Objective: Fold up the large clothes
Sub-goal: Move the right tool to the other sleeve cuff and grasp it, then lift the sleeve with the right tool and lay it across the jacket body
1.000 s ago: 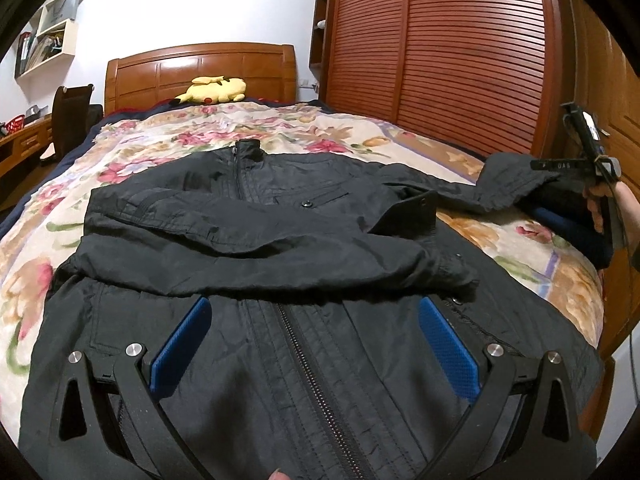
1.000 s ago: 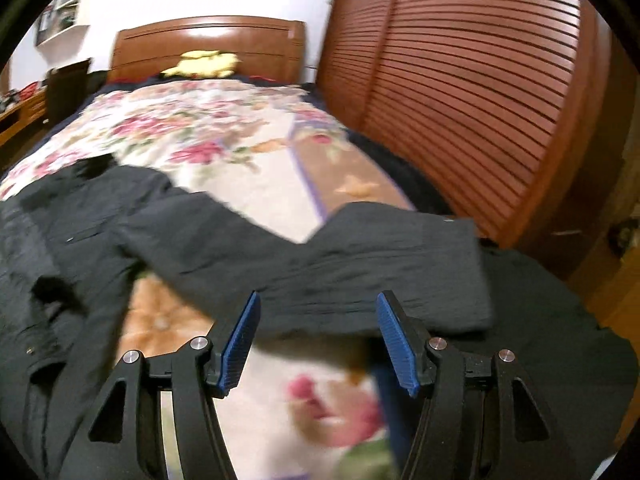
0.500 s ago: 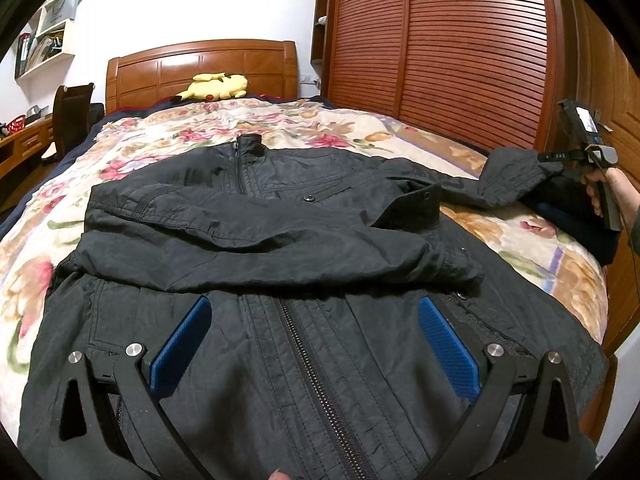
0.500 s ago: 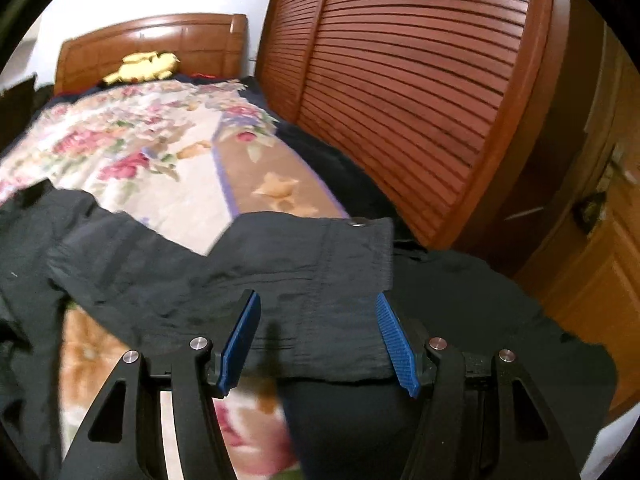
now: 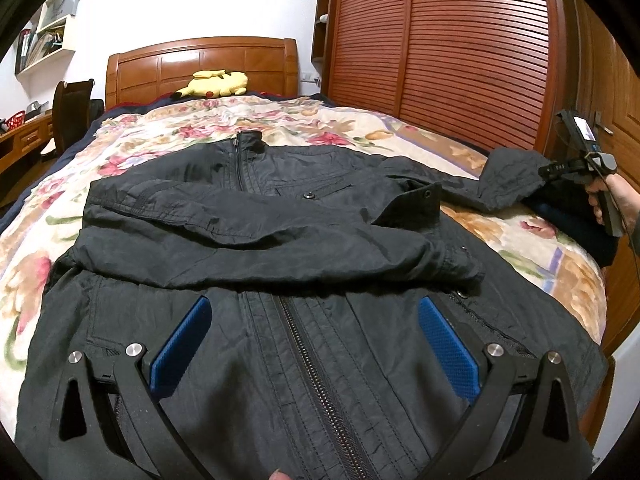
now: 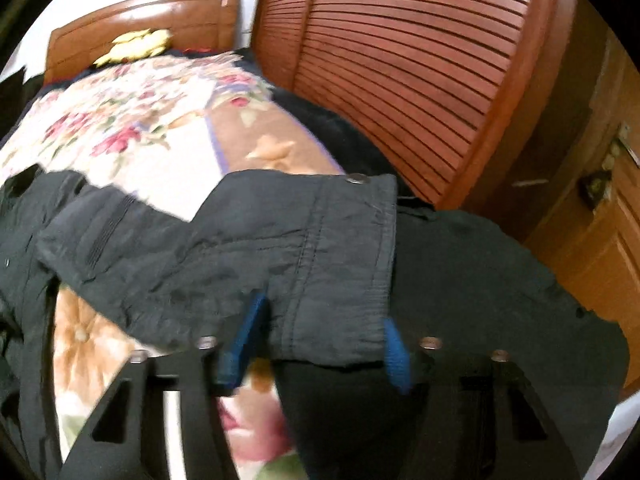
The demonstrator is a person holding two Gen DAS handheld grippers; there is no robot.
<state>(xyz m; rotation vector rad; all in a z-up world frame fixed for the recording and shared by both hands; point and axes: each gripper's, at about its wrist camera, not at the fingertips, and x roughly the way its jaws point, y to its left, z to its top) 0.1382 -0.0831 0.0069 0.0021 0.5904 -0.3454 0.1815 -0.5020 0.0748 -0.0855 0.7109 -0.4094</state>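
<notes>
Nearest to the left wrist camera, the left gripper [image 5: 314, 344] hangs over the lower front of the black jacket [image 5: 280, 240], close to the foot edge of the bed [image 5: 168, 132]; its two blue pads [image 5: 180, 344] stand far apart, one on each side of the zipper [image 5: 320, 380], and nothing is pinched between them. The jacket lies face up along the middle of the bed, with the hem at the foot edge and the collar [image 5: 249, 138] toward the headboard [image 5: 200, 64]. One sleeve is already folded across the chest, and its cuff rests near the right side of the body of the jacket. The other sleeve [image 6: 248, 248] reaches out toward the right edge of the bed. There the right gripper [image 6: 320, 340] has the cuff [image 6: 352, 264] of this sleeve between its blue pads, and its jaws are closing; the picture is blurred, so I cannot tell if the pads already press the cloth. A dark cloth [image 6: 480, 280] lies under this cuff at the right edge. In the left wrist view a hand [image 5: 608, 200] holds this gripper beside the bed. Farther away, the flowered bedcover [image 5: 280, 120] is bare, and a yellow plush toy [image 5: 214, 82] lies at the headboard. A slatted wooden wardrobe [image 5: 460, 48] stands along the right side.
</notes>
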